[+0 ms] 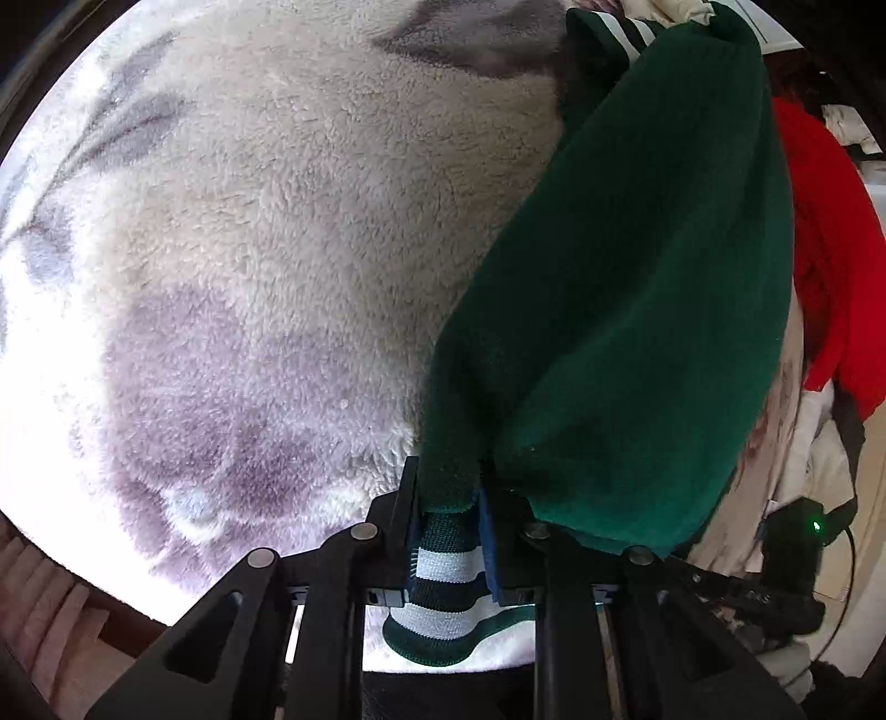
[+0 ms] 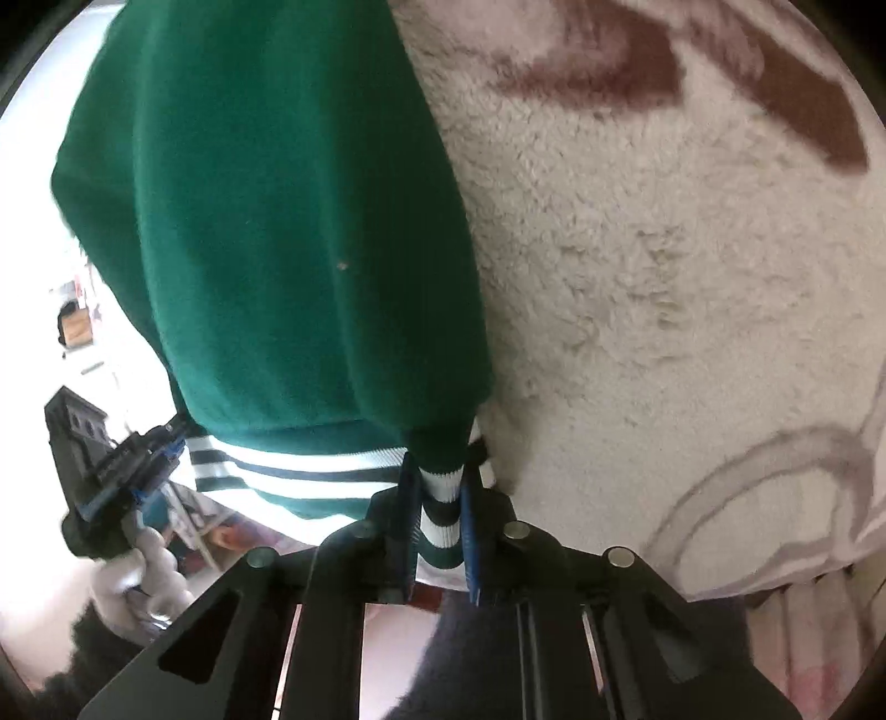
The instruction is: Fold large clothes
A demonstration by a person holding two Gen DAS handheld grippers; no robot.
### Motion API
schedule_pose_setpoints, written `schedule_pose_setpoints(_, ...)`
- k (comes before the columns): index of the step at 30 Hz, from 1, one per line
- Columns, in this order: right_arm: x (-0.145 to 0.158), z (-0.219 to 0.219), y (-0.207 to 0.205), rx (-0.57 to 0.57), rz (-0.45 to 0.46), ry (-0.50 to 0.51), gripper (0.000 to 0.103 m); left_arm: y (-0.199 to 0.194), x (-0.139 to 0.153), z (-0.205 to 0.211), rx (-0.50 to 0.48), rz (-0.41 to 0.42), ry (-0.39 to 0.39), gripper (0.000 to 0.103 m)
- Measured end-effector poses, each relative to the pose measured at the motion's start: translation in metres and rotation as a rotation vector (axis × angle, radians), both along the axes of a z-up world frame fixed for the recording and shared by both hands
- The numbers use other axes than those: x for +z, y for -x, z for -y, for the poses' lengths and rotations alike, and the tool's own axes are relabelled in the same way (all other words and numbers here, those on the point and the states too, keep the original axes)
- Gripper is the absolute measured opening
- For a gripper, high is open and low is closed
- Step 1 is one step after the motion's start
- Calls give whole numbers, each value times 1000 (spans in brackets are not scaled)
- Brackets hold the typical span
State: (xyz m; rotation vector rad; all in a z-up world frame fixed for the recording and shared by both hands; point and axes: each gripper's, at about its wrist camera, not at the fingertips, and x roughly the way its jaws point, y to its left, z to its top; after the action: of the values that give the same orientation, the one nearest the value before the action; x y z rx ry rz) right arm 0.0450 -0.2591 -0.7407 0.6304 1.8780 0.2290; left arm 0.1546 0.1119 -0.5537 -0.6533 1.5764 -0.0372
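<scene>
Left gripper (image 1: 451,545): black linkage frame, blue-padded jaws drawn in and pinching the striped ribbed band (image 1: 443,581) of a dark green sweater (image 1: 626,310); the green-and-white band sits squarely between the pads and spills back toward the camera under the frame. Right gripper (image 2: 440,518): same build, jaws pressed together on another stretch of the striped band (image 2: 440,512), a narrow fold of it standing upright between the blue pads. Green sweater, left wrist view: rises from the pinch and runs up and to the right, away from the jaws, ending in a second striped edge (image 1: 620,27) at the far top. Green sweater (image 2: 288,210), right wrist view: fans up and to the left from the jaws, its striped hem (image 2: 288,465) running level just left of the pinch. Fleece blanket (image 1: 277,221): pale cream with grey-purple leaf shapes, lying under and beyond the sweater and filling most of both views. Red garment (image 1: 830,249): at the right edge beyond the sweater, beside pale crumpled cloth. The left gripper (image 2: 127,471) also appears in the right wrist view, low left, held by a white-gloved hand (image 2: 144,581).
</scene>
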Motion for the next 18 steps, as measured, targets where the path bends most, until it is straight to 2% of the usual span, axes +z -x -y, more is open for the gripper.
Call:
schedule_pose_setpoints(3,9,11,-2,13,-35,-20,24,6,25,-17,12,-23,74,29)
schedule_pose_setpoints(4,16,23,-7,9,-43,-36,32,9,36,-20,21,-26,81,38)
schedule_pose_setpoints(5,22,30,-8,2,-43,-43,37,9,48,-24,31,-21,92,54)
schedule_pose_setpoints(6,28,36,-9,-9,-34,-48,45,7,60,-29,50,1,119,62)
schedule_pose_setpoints(7,37,44,-12,-21,-17,-54,47,3,71,-33,72,29,137,70)
schedule_pose_setpoints(9,48,59,-19,-41,18,-51,47,-18,91,-36,110,106,187,71)
schedule_pose_setpoints(12,65,70,-46,-79,76,-28,47,-68,103,-24,94,202,207,71)
schedule_pose_setpoints(15,67,91,-77,-142,91,23,47,-135,106,-3,66,297,143,70)
schedule_pose_setpoints(16,74,100,-89,-152,95,29,47,-149,105,1,65,318,112,48)
schedule_pose_setpoints(17,75,106,-96,-160,105,39,47,-166,103,6,58,334,102,2)
schedule_pose_setpoints(18,78,107,-102,-162,117,48,47,-178,99,11,45,323,89,5)
